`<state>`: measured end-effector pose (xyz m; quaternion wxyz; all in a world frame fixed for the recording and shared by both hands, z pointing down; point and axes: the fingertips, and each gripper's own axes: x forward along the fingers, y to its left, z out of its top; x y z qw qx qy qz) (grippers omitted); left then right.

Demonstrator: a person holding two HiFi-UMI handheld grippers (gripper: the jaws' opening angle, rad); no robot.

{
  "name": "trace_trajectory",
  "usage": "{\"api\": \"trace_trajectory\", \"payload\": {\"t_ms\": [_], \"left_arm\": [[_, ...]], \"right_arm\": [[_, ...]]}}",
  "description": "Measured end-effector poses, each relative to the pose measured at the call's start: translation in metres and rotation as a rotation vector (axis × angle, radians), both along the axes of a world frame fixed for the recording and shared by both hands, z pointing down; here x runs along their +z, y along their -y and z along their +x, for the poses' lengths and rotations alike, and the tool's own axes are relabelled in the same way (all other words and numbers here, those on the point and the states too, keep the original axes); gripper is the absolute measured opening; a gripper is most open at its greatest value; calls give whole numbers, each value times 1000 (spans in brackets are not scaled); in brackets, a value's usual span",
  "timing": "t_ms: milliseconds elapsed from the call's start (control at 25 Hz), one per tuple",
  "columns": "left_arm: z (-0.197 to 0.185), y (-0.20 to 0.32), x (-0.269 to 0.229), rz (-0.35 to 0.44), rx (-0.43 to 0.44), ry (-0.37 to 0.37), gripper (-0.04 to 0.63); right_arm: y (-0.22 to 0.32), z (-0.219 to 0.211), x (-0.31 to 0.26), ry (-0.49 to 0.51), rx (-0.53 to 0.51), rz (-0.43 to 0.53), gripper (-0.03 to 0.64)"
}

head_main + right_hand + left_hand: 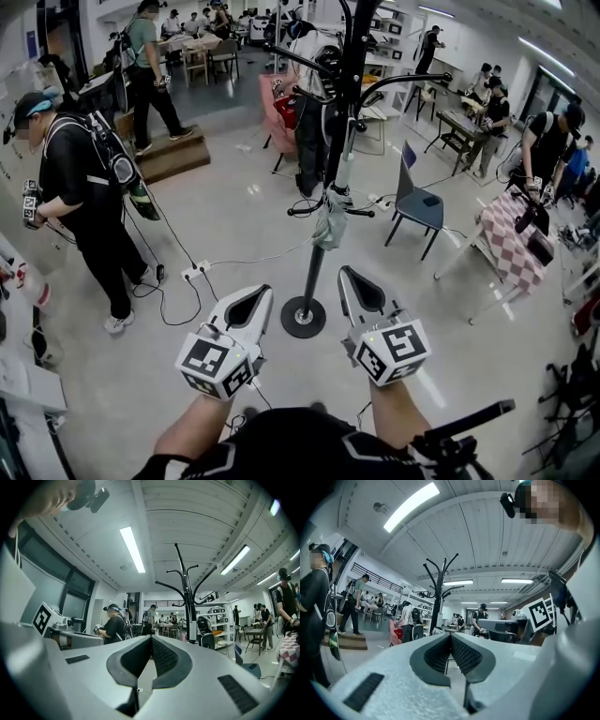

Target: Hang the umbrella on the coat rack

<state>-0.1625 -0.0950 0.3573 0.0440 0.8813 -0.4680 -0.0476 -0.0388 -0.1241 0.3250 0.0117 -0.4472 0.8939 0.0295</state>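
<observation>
A black coat rack [349,66] stands on a round base [305,317] on the grey floor just ahead of me. A folded pale grey-green umbrella [333,216] hangs against its pole, about halfway up. My left gripper [262,293] and right gripper [348,274] are held low on either side of the base, both shut with nothing in them, apart from the umbrella. The rack's curved hooks rise above the closed jaws of the left gripper [451,635] as the coat rack [437,597], and beyond the right gripper [151,637] as the coat rack [187,597].
A dark bag [309,131] hangs on the rack's far side. A blue chair [418,206] stands to the right, then a checked-cloth table [511,239]. A person in black [89,202] stands at left beside a power strip and cables [192,274].
</observation>
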Motion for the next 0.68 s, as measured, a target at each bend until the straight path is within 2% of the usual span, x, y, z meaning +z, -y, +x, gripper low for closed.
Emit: {"api": "trace_trajectory", "payload": {"t_ms": [680], "left_arm": [[5,3,4,-9,5,4,11]], "right_arm": [[7,4,3,4,5,-10,9]]}}
